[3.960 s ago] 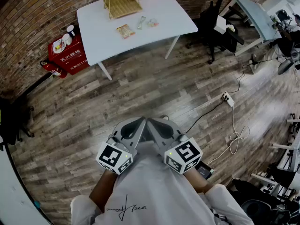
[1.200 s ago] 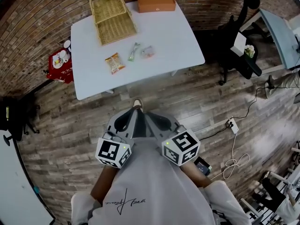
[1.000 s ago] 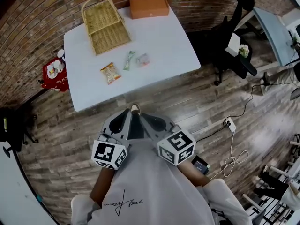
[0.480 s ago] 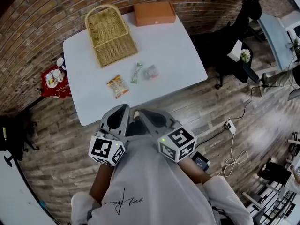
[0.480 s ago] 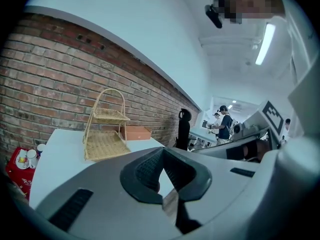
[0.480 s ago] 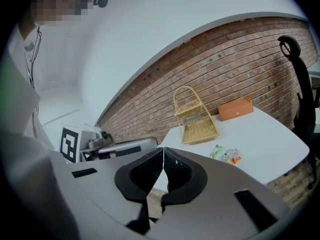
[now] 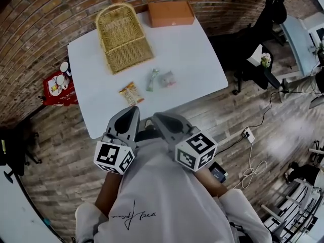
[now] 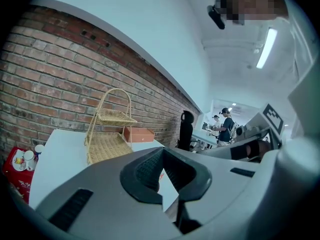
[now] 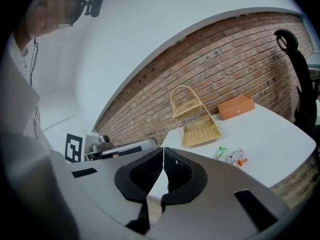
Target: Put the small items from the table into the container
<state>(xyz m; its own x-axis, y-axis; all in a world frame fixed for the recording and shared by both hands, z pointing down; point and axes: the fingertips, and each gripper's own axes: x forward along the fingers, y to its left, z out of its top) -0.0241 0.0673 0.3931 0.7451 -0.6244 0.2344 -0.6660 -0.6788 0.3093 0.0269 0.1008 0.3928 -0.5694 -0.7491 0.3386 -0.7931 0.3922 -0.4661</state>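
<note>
A white table (image 7: pixel 192 59) carries a wicker basket (image 7: pixel 123 37) with a tall handle at its far left. Three small packets lie near the front edge: an orange one (image 7: pixel 131 93), a green one (image 7: pixel 153 79) and a clear one (image 7: pixel 167 79). My left gripper (image 7: pixel 133 111) and right gripper (image 7: pixel 157 118) are held side by side just short of that edge, both shut and empty. The right gripper view shows the basket (image 9: pixel 196 119), the green packet (image 9: pixel 220 153) and the clear packet (image 9: pixel 237 157) beyond its gripper's shut tips (image 9: pixel 163 151). The left gripper view shows the basket (image 8: pixel 107 134) past its gripper's tips (image 8: pixel 161 156).
An orange box (image 7: pixel 170 14) lies at the table's far edge against the brick wall. A red case with cups (image 7: pixel 56 85) stands on the floor to the left. A black office chair (image 7: pixel 258 39) and a power strip with cables (image 7: pixel 248 133) are to the right.
The table has come much nearer as the person walked up to it. Both grippers now sit at its front edge, still shut and side by side.
</note>
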